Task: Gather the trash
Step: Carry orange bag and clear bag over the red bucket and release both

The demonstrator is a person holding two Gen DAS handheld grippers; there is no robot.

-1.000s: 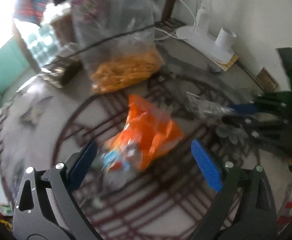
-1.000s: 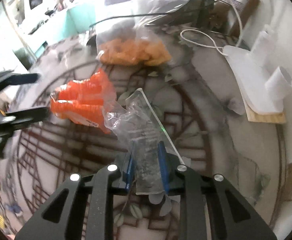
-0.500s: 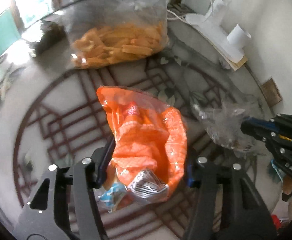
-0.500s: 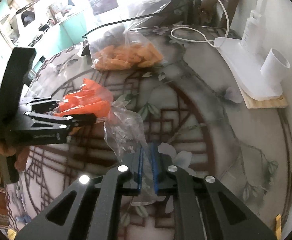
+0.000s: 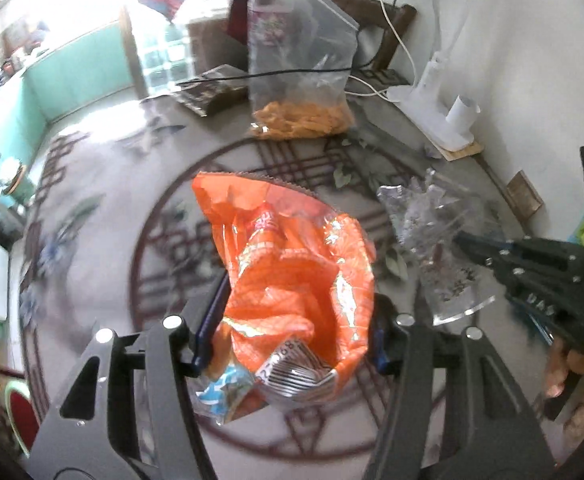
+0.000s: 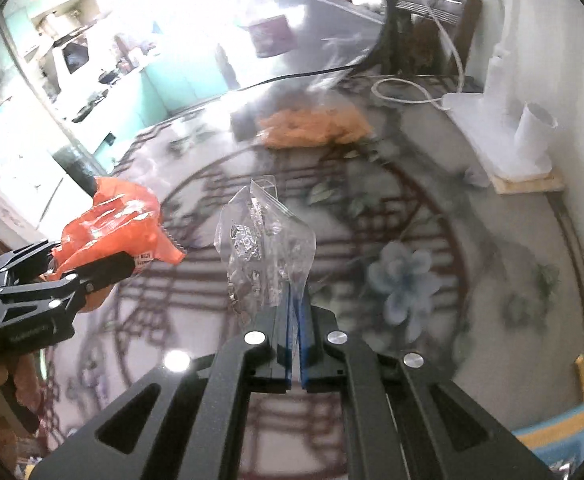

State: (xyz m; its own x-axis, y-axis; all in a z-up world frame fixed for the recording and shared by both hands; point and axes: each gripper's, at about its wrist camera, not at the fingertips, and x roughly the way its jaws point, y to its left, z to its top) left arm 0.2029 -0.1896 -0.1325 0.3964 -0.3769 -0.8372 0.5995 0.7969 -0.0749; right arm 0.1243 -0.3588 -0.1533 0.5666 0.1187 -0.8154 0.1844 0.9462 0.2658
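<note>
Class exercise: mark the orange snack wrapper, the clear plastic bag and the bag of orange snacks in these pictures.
orange snack wrapper (image 5: 292,280), left wrist view, on its crumpled middle.
clear plastic bag (image 6: 266,240), right wrist view, on its middle above the closed pads.
bag of orange snacks (image 5: 303,120), left wrist view, on the orange contents at its bottom.

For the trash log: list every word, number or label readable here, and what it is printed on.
"UAS", partly legible: side of the right gripper, left wrist view.
Barcode and digits on the orange wrapper: too blurred to read.
Red logo on the orange wrapper: unreadable.
Print on the clear bag: too small.
</note>
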